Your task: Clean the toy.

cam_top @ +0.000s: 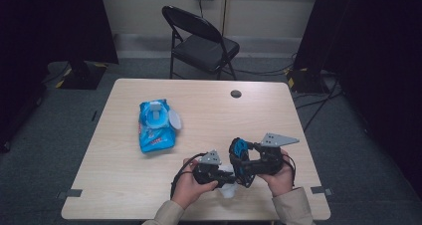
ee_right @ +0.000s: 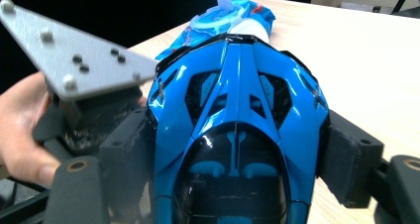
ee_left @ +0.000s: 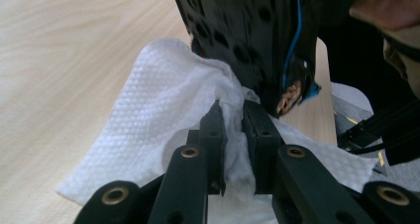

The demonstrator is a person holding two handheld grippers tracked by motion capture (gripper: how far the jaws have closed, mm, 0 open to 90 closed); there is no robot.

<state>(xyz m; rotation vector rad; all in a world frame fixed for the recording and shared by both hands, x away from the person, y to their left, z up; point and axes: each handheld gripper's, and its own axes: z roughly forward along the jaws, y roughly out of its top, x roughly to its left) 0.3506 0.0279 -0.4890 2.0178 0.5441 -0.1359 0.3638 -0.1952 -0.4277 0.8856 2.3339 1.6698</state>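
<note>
A blue and black toy car [cam_top: 239,156] is held above the table's near edge, with my right gripper [cam_top: 247,168] shut on its sides. In the right gripper view the car [ee_right: 237,100] fills the space between the two black pads [ee_right: 126,152]. My left gripper [cam_top: 225,177] is shut on a crumpled white wipe [cam_top: 229,190]. In the left gripper view the wipe [ee_left: 163,115] is pinched between the jaws of my left gripper [ee_left: 233,122] and lies against the car's black underside [ee_left: 247,30].
A blue pack of wet wipes [cam_top: 156,125] with its lid flipped open lies on the wooden table [cam_top: 214,110] at mid-left. A round cable hole [cam_top: 236,93] sits near the far edge. A black folding chair [cam_top: 201,41] stands beyond the table.
</note>
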